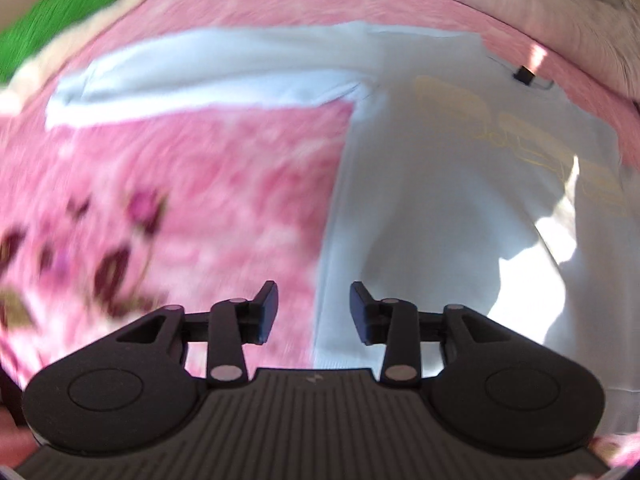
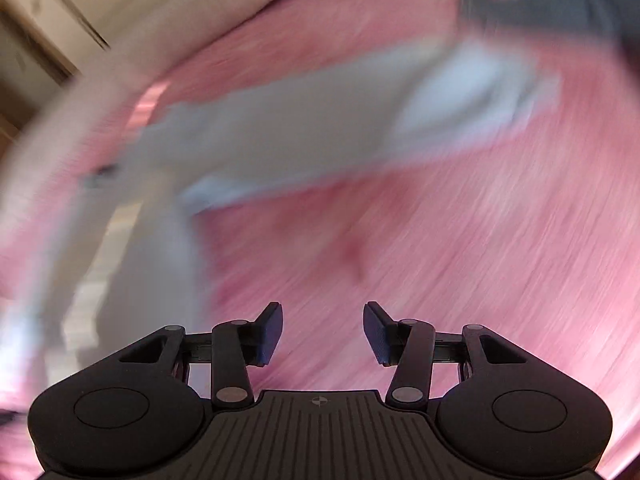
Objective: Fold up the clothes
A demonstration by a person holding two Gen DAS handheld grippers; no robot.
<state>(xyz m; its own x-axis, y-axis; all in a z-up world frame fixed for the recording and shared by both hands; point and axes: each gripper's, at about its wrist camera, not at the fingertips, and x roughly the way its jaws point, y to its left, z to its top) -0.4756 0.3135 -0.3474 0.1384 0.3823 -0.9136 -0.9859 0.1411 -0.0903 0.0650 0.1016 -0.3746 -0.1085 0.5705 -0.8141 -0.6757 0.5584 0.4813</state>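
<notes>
Left wrist view: a white shirt (image 1: 460, 200) lies spread flat on a pink blanket (image 1: 200, 184) on a bed, with one sleeve (image 1: 208, 80) stretched out sideways toward the blanket's far left corner. The left claw (image 1: 314, 312) hangs just above the shirt's side hem, its jaws apart and holding nothing. A green cloth (image 1: 52, 28) shows at the far left edge. The shirt body looks unfolded, with a pale gold print (image 1: 500, 128) showing, so I judge a fold is yet to be made here. A sensible next move needs a pinch on a sleeve end or a hem corner, taking only the top layer and not the blanket.

Right wrist view: heavy blur, so detail is poor. The right claw (image 2: 323, 332) hovers over bare blanket (image 2: 460, 260) near the bed's near edge, its jaws apart and empty. The shirt (image 2: 280, 136) lies ahead and to the left, well apart from the fingers. A dark cloth (image 2: 560, 4) sits at the far right corner.
</notes>
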